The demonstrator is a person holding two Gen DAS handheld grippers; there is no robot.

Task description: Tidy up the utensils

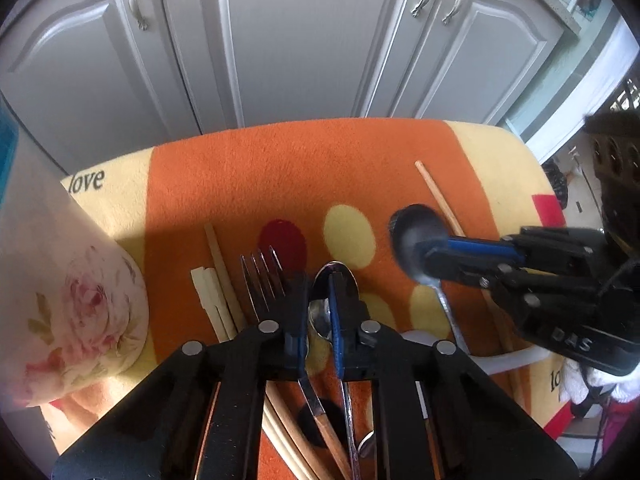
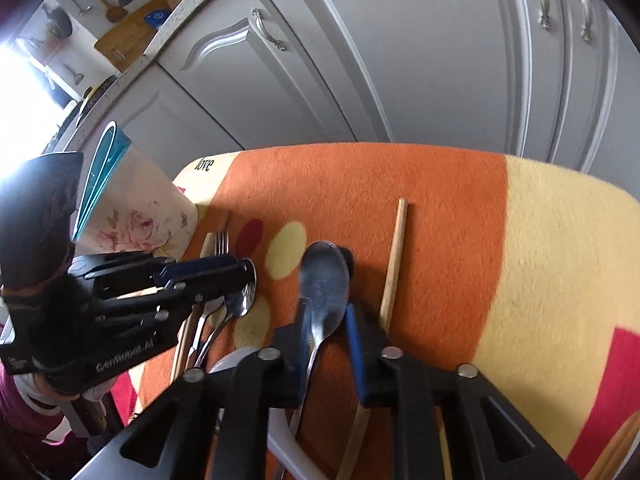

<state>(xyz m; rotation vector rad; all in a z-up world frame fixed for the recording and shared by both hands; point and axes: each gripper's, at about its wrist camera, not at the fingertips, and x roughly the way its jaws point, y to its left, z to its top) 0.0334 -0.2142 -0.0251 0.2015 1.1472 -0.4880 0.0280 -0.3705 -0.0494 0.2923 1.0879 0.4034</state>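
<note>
On the blanket (image 1: 248, 184), a spoon (image 1: 335, 280) lies between the left fingers (image 1: 294, 300), with a fork (image 1: 262, 276) and chopsticks (image 1: 214, 280) just left, while another spoon (image 2: 324, 280) sits between the right fingers (image 2: 356, 344), a chopstick (image 2: 394, 256) beside it.

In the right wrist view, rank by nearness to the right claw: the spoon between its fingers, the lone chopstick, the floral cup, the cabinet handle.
1. Spoon, between the right claw fingers.
2. Lone chopstick, just to its right on the orange towel.
3. Floral cup, far left, behind the left claw.
4. Cabinet handle, beyond the towel's far edge.
</note>
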